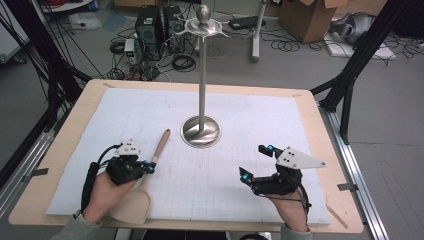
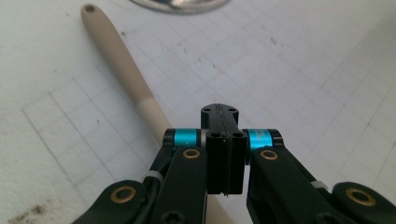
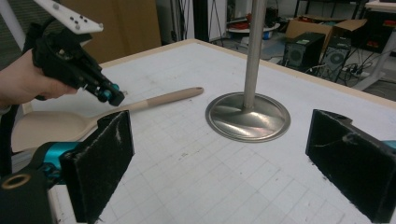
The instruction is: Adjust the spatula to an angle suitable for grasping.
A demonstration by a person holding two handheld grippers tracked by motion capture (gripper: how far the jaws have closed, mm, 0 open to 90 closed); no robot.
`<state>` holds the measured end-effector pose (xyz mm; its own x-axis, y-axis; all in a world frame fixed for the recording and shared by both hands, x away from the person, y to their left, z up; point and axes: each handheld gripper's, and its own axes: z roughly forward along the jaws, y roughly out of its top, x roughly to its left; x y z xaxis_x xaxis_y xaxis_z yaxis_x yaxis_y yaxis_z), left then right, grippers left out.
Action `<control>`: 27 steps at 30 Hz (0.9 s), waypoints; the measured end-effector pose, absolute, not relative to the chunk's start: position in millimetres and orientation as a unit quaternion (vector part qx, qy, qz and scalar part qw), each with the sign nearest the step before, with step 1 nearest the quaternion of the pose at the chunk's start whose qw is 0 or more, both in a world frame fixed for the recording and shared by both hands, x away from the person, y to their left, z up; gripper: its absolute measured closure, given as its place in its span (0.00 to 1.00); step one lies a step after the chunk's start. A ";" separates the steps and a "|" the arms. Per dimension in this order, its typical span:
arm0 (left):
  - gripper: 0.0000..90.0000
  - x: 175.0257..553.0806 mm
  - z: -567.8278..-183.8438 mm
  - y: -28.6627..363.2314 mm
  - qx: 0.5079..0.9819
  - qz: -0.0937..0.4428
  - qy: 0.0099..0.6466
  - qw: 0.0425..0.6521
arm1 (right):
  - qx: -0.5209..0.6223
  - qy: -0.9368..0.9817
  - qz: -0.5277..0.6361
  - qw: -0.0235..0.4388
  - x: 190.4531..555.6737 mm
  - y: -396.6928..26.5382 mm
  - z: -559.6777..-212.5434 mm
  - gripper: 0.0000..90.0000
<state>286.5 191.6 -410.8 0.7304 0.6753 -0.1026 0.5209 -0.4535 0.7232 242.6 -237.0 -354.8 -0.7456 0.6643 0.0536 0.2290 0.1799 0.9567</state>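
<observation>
Your left gripper [image 1: 148,167] hovers with jaws clenched empty over the beige wooden spatula [image 1: 144,186], lying at seven o'clock from the steel stand's round base [image 1: 200,132] on the bench [image 1: 320,120]. You're at the approach step: next, I judge, spread those jaws and straddle the handle, while your right gripper [image 1: 256,162] waits, jaws released.

1. The left gripper [image 1: 151,167] is black, with small bright blue rings near its tips.
2. A white plate with little dark holes sits on top of the left gripper.
3. A black cable [image 1: 91,179] loops from the left gripper along the hand.
4. Up close, the left gripper has gold round rivets and white zip ties on its black arms.
5. The right gripper [image 1: 254,162] is black too, with blue tips and a grey three-cornered plate on top.
6. The pads [image 3: 100,163] of the right gripper are flat, black and fuzzy.
7. Grey sleeves cover both wrists.
</observation>
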 end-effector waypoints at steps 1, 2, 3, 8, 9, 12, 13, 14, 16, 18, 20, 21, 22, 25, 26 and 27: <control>0.99 284.9 -412.8 190.4 0.849 0.099 0.354 0.379 | 0.299 0.744 0.565 0.193 243.0 -236.6 -354.9 0.08; 0.99 283.5 -414.8 189.3 0.853 0.101 0.354 0.371 | 0.300 0.745 0.565 0.191 242.7 -236.0 -355.0 0.08; 0.99 282.1 -415.8 188.6 0.853 0.098 0.354 0.370 | 0.299 0.745 0.564 0.191 242.9 -235.3 -355.0 0.08; 0.99 275.7 -416.6 184.1 0.860 0.085 0.340 0.371 | 0.297 0.747 0.564 0.190 243.9 -234.1 -355.5 0.08; 0.99 274.1 -416.6 182.3 0.863 0.089 0.338 0.365 | 0.297 0.747 0.563 0.190 244.1 -234.1 -355.7 0.08; 0.99 272.2 -418.2 179.3 0.868 0.089 0.336 0.355 | 0.297 0.748 0.562 0.189 244.4 -233.7 -356.0 0.08; 0.99 271.7 -418.6 178.6 0.871 0.091 0.333 0.348 | 0.297 0.748 0.562 0.189 244.4 -233.7 -356.0 0.08; 0.99 271.0 -419.6 177.6 0.873 0.090 0.332 0.346 | 0.297 0.748 0.562 0.190 244.1 -233.6 -355.7 0.08; 0.99 269.2 -420.7 175.7 0.875 0.093 0.331 0.340 | 0.296 0.748 0.563 0.190 243.7 -233.5 -355.3 0.08; 0.99 268.1 -422.0 174.4 0.878 0.093 0.329 0.335 | 0.297 0.747 0.563 0.190 243.6 -234.1 -355.1 0.08; 0.99 267.8 -423.2 173.9 0.881 0.093 0.328 0.328 | 0.298 0.747 0.564 0.189 243.5 -234.2 -355.3 0.08; 0.99 267.9 -424.5 173.6 0.881 0.093 0.327 0.329 | 0.298 0.747 0.564 0.188 243.5 -234.2 -355.4 0.08; 0.99 267.8 -425.3 173.5 0.881 0.094 0.329 0.326 | 0.297 0.747 0.563 0.189 243.6 -234.1 -355.4 0.08; 0.99 268.0 -426.8 173.7 0.882 0.097 0.330 0.323 | 0.297 0.748 0.563 0.189 244.1 -234.0 -355.7 0.08; 0.99 268.2 -427.0 173.8 0.881 0.095 0.331 0.323 | 0.297 0.748 0.563 0.188 244.4 -233.9 -356.1 0.08; 0.99 268.3 -427.0 173.8 0.883 0.096 0.331 0.320 | 0.297 0.748 0.562 0.188 244.7 -233.9 -356.5 0.08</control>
